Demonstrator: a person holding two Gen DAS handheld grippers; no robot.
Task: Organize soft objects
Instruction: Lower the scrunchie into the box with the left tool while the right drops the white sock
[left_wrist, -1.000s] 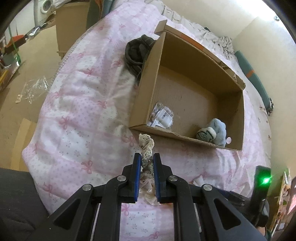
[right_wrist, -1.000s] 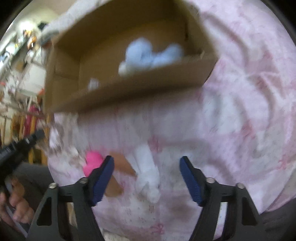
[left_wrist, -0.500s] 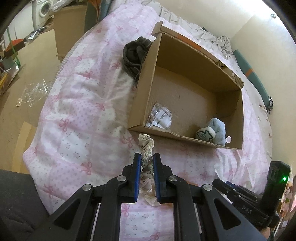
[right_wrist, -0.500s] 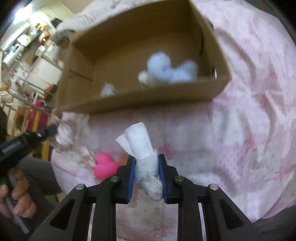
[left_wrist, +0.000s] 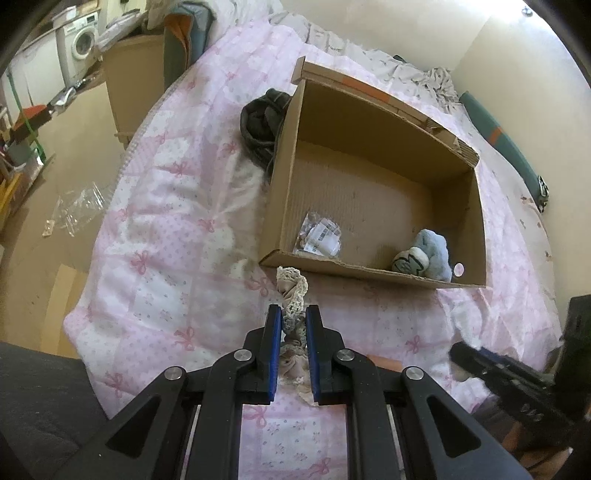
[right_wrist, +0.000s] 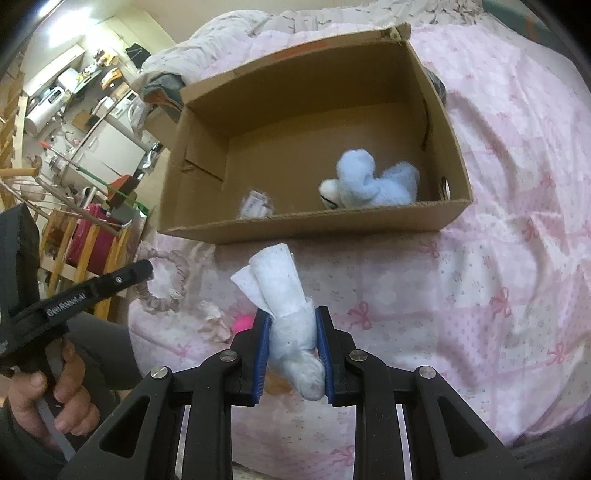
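White cloth roll (right_wrist: 286, 295) sat clamped between right gripper (right_wrist: 291, 325) jaws, above the bed (right_wrist: 498, 258), short of the box (right_wrist: 314, 225). Left gripper (left_wrist: 293, 325) jaws pinched lace scrunchie (left_wrist: 291, 291).

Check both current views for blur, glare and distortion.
Left wrist: mostly sharp, brown cardboard box bowed by fisheye, sunlit glare on the pink bow-print quilt, other gripper blurred at the right edge. Right wrist: softer, fluffy light-blue plush toy slightly blurred.
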